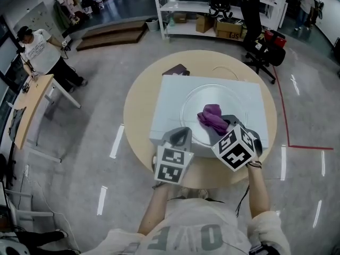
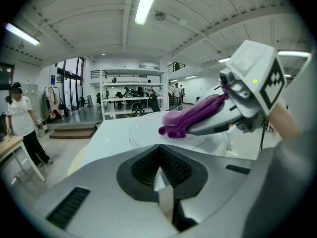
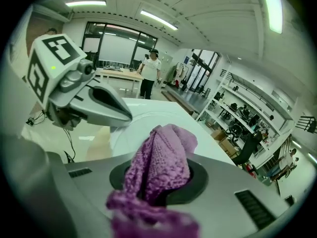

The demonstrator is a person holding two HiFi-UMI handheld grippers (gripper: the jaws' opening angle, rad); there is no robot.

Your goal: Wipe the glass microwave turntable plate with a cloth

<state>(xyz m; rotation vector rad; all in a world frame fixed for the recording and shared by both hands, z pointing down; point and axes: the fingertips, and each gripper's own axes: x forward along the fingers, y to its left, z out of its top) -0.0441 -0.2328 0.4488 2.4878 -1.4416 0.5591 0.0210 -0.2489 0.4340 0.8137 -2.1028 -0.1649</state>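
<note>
Cloth (image 1: 212,118) in right claw (image 1: 226,122), inside plate rim (image 1: 183,110)

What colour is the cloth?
Purple; the cloth shows best in the right gripper view.

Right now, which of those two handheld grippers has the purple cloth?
The right gripper: the purple cloth is pinched between its fingers, over the glass plate. The left gripper has its fingers closed on nothing.
</note>
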